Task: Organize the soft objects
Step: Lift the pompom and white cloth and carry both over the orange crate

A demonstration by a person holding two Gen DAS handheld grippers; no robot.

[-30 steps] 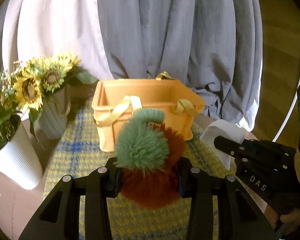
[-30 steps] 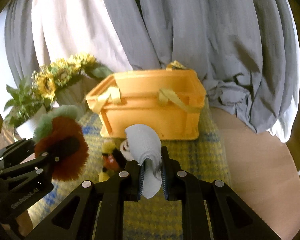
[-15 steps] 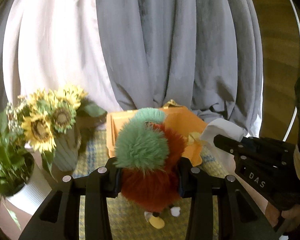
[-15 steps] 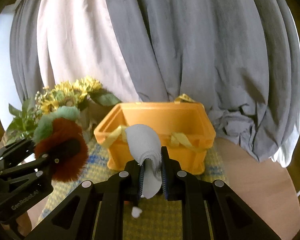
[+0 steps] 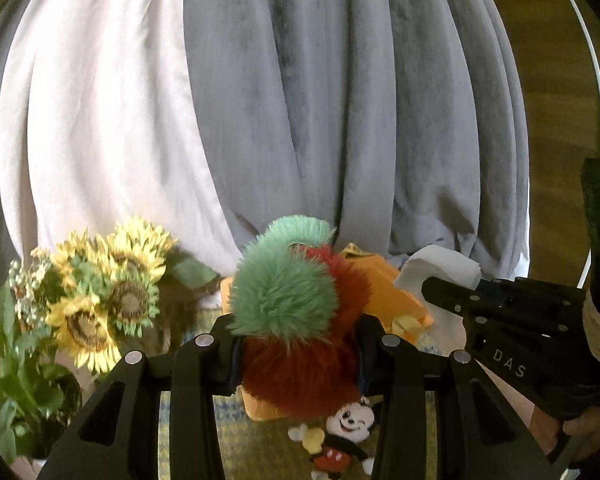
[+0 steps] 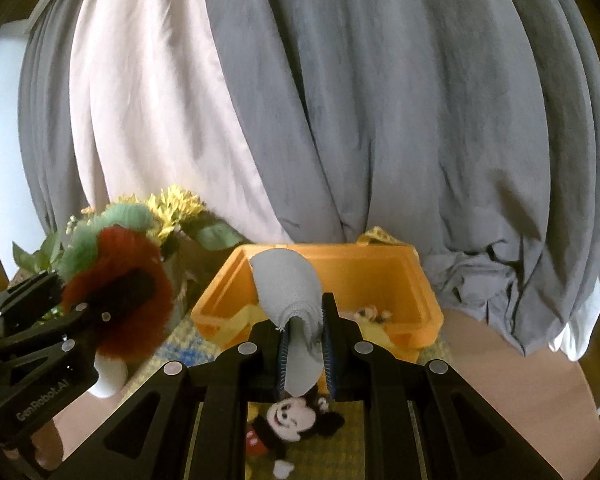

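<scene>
With the left gripper (image 5: 298, 354) pinching the furry red-and-green toy (image 5: 296, 320) and the right gripper (image 6: 303, 354) clamped on the grey cloth (image 6: 290, 292), both poised short of the orange basket (image 6: 416, 312), each load needed carrying over the rim before the jaws let go.

Fluffy fur pompom (image 5: 296, 320); smooth, likely plastic crate (image 6: 416, 300); woven mat (image 6: 332, 452).

A wooden table (image 6: 520, 380) carries a yellow checked mat (image 6: 340, 452). On the mat sit an orange crate (image 6: 416, 300) and a mouse doll (image 6: 292, 420). A white pot (image 6: 108, 380) stands beside the mat.
</scene>
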